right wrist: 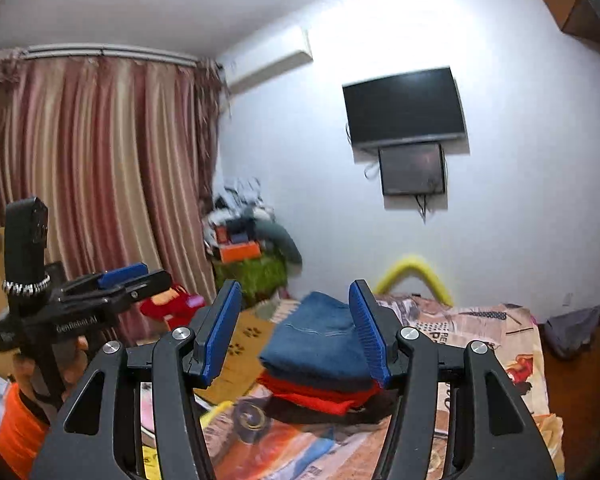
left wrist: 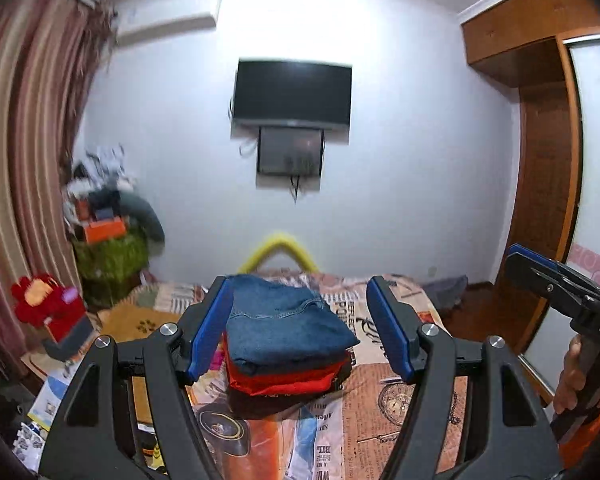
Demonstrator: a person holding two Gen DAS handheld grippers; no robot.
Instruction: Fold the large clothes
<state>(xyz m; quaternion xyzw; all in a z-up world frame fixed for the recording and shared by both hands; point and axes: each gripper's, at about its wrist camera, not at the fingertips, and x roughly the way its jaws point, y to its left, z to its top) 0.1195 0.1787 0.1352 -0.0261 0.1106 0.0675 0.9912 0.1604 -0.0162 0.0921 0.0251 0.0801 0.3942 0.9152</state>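
Observation:
A stack of folded clothes lies on the bed: blue jeans on top, a red garment under them and a dark garment at the bottom. The jeans also show in the right wrist view. My left gripper is open and empty, held above the bed with the stack seen between its fingers. My right gripper is open and empty, held up on the near side of the stack. Each gripper shows at the edge of the other's view, the left and the right.
The bed has a newspaper-print cover. A yellow foam tube sits at its far end. A grey cloth lies on the floor at the right. A red toy and a cluttered green pile stand left, by curtains.

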